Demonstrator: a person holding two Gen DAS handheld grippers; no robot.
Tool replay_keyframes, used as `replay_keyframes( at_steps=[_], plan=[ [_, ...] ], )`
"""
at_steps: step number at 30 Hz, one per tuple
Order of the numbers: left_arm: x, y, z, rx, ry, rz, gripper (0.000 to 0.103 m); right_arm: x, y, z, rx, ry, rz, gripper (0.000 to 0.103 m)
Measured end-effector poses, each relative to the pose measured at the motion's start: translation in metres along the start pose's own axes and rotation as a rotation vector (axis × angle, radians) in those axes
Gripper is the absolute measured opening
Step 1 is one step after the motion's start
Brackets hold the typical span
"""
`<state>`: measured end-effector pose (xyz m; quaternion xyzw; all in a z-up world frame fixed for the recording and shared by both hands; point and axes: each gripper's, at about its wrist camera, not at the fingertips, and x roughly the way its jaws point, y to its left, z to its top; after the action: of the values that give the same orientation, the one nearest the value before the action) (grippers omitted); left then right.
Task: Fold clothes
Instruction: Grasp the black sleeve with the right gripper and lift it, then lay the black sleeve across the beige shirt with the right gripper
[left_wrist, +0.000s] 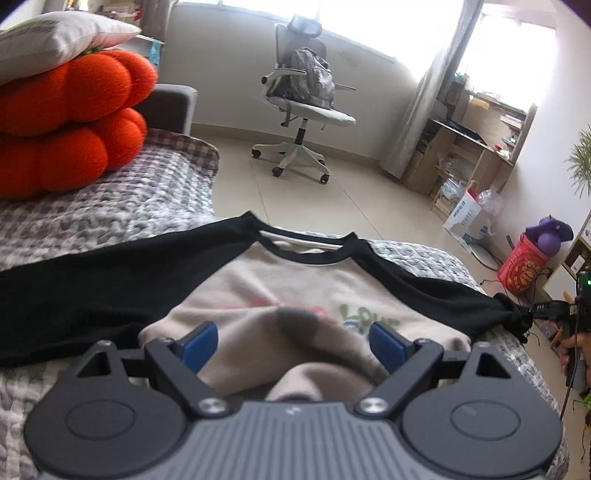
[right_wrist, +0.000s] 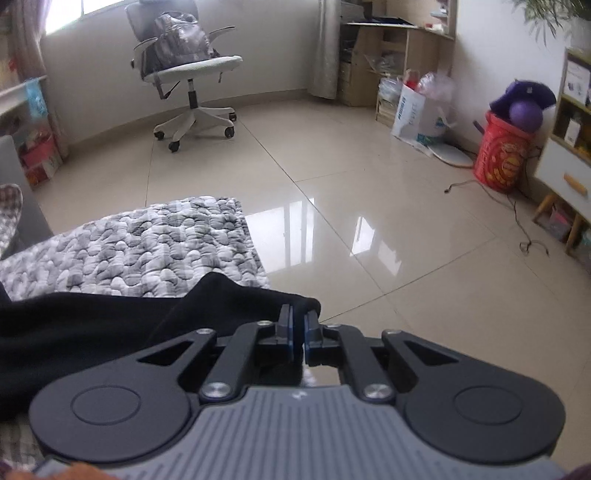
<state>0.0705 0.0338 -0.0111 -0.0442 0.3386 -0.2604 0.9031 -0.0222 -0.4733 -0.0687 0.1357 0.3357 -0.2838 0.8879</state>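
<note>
- The sweatshirt (left_wrist: 295, 291), cream body with black raglan sleeves, lies face up on the bed (left_wrist: 122, 206), both sleeves spread wide, its hem bunched up near the left gripper.
- The right sleeve cuff (right_wrist: 295, 302) hangs just past the bed's edge over the floor (right_wrist: 369, 206).
- The right gripper (right_wrist: 297, 326) has its fingers clenched on that cuff.
- The left gripper (left_wrist: 291, 341) hovers over the hem with its blue fingers spread, a hump of cream cloth between them but not pinched.
- By my reckoning a sleeve fold is in hand: the next move calls for carrying the cuff across the chest, keeping it taut.
- Orange cushions (left_wrist: 70, 122) sit well clear; beyond stands an office chair (left_wrist: 303, 96).
</note>
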Motion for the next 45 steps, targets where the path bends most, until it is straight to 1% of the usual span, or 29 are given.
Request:
replay_keyframes(
  at_steps=[1, 2, 4, 5, 6, 7, 8, 9, 12, 15, 18, 20, 22, 24, 26, 31, 33, 35, 40, 42, 45],
  plan=[
    [-0.001, 0.003, -0.003, -0.005, -0.002, 0.002, 0.09, -0.002, 0.0, -0.001, 0.02, -0.011, 0.005, 0.009],
    [-0.001, 0.006, -0.006, -0.011, -0.005, 0.005, 0.09, -0.005, 0.0, 0.0, 0.038, -0.019, 0.009, 0.013],
    [-0.001, 0.01, -0.011, -0.019, -0.014, 0.003, 0.09, -0.011, 0.001, 0.001, 0.066, -0.028, 0.008, 0.014],
    [-0.001, 0.011, -0.013, -0.019, -0.015, -0.002, 0.09, -0.014, 0.003, 0.002, 0.074, -0.032, 0.002, 0.017],
    [0.0, 0.012, -0.015, -0.019, -0.012, -0.004, 0.09, -0.018, 0.006, 0.001, 0.079, -0.041, -0.011, 0.029],
    [0.0, 0.012, -0.016, -0.018, -0.007, -0.007, 0.09, -0.022, 0.01, 0.001, 0.084, -0.052, -0.026, 0.039],
    [0.001, 0.012, -0.017, -0.017, -0.001, -0.009, 0.09, -0.028, 0.014, -0.002, 0.085, -0.067, -0.037, 0.054],
    [0.0, 0.012, -0.017, -0.018, 0.002, -0.012, 0.09, -0.033, 0.019, -0.006, 0.086, -0.085, -0.046, 0.056],
    [-0.005, 0.017, -0.018, -0.023, -0.005, -0.021, 0.09, -0.047, 0.036, -0.022, 0.096, -0.115, -0.062, 0.056],
    [-0.009, 0.023, -0.017, -0.031, -0.009, -0.003, 0.09, -0.061, 0.056, -0.039, 0.135, -0.137, -0.056, 0.057],
    [-0.013, 0.03, -0.017, -0.04, -0.014, 0.016, 0.09, -0.075, 0.083, -0.051, 0.129, -0.155, -0.04, 0.058],
    [-0.015, 0.034, -0.017, -0.045, -0.017, 0.028, 0.09, -0.081, 0.102, -0.054, 0.093, -0.153, -0.012, 0.059],
    [-0.015, 0.04, -0.017, -0.058, -0.015, 0.024, 0.09, -0.09, 0.121, -0.056, 0.061, -0.163, 0.018, 0.062],
    [-0.014, 0.045, -0.018, -0.069, -0.012, 0.017, 0.09, -0.099, 0.141, -0.057, 0.027, -0.176, 0.058, 0.068],
    [-0.014, 0.049, -0.018, -0.074, -0.009, 0.018, 0.09, -0.107, 0.163, -0.061, -0.027, -0.192, 0.095, 0.068],
    [-0.013, 0.058, -0.019, -0.1, -0.007, 0.028, 0.09, -0.119, 0.203, -0.074, -0.122, -0.205, 0.205, 0.07],
    [-0.014, 0.061, -0.019, -0.11, -0.011, 0.02, 0.09, -0.12, 0.214, -0.079, -0.152, -0.21, 0.229, 0.073],
    [-0.016, 0.062, -0.019, -0.115, -0.016, 0.013, 0.09, -0.117, 0.222, -0.084, -0.164, -0.196, 0.244, 0.073],
    [-0.019, 0.065, -0.018, -0.13, -0.021, -0.014, 0.09, -0.11, 0.227, -0.089, -0.131, -0.15, 0.252, 0.073],
    [-0.02, 0.066, -0.017, -0.138, -0.023, -0.026, 0.09, -0.11, 0.225, -0.09, -0.121, -0.147, 0.253, 0.073],
    [-0.019, 0.066, -0.017, -0.138, -0.022, -0.019, 0.09, -0.111, 0.225, -0.092, -0.121, -0.145, 0.253, 0.073]
  ],
)
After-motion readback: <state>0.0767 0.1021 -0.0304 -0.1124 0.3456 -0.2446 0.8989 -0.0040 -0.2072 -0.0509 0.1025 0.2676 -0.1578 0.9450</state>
